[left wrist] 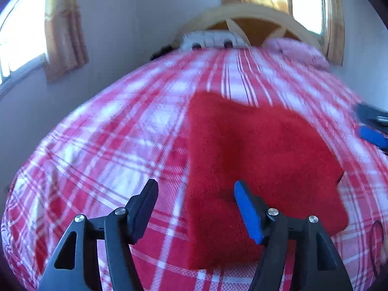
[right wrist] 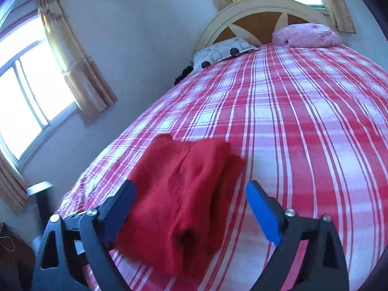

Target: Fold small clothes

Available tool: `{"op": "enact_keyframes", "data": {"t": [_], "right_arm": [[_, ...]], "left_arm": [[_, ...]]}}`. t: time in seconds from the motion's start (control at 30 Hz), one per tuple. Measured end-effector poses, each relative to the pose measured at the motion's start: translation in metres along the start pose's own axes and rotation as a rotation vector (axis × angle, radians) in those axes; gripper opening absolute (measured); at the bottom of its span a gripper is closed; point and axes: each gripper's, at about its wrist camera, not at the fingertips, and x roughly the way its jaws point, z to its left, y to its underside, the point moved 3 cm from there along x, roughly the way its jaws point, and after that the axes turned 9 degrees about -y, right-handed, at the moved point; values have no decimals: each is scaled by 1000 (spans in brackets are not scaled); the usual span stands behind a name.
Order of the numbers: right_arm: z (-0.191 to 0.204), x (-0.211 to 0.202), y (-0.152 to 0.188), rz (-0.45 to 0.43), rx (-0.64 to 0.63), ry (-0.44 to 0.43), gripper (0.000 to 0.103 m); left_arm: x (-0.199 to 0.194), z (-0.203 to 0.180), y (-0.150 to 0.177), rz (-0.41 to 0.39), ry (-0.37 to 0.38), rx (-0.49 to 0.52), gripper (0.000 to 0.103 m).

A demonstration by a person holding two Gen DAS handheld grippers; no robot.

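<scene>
Across the plaid bed (right wrist: 303,121) we see a folded red garment (right wrist: 179,194). Our left hand-held gripper (left wrist: 196,208) and right hand-held gripper (right wrist: 191,208) both gape, grasping nothing.

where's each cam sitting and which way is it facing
Left wrist: on the left gripper, looking down the bed toward the headboard; its open fingers frame the red garment, with the right gripper at the right edge.
Right wrist: on the right gripper, angled toward the side window and headboard; only its own open fingers show.
Shared: the red garment, plaid bedspread, pillows and headboard.
</scene>
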Motion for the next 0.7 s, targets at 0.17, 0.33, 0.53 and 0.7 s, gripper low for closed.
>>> {"op": "enact_keyframes", "data": {"t": [0.17, 0.33, 0.53, 0.7], "right_arm": [[-29, 67, -23, 100, 74, 1, 76], [-43, 125, -4, 235, 90, 34, 31], [-39, 118, 6, 172, -40, 212, 27], [-47, 121, 1, 171, -16, 212, 38]], "left_arm": [[23, 7, 5, 73, 25, -34, 66], [28, 8, 22, 77, 68, -44, 71], [49, 17, 24, 143, 118, -145, 93], [51, 14, 25, 151, 123, -153, 97]]}}
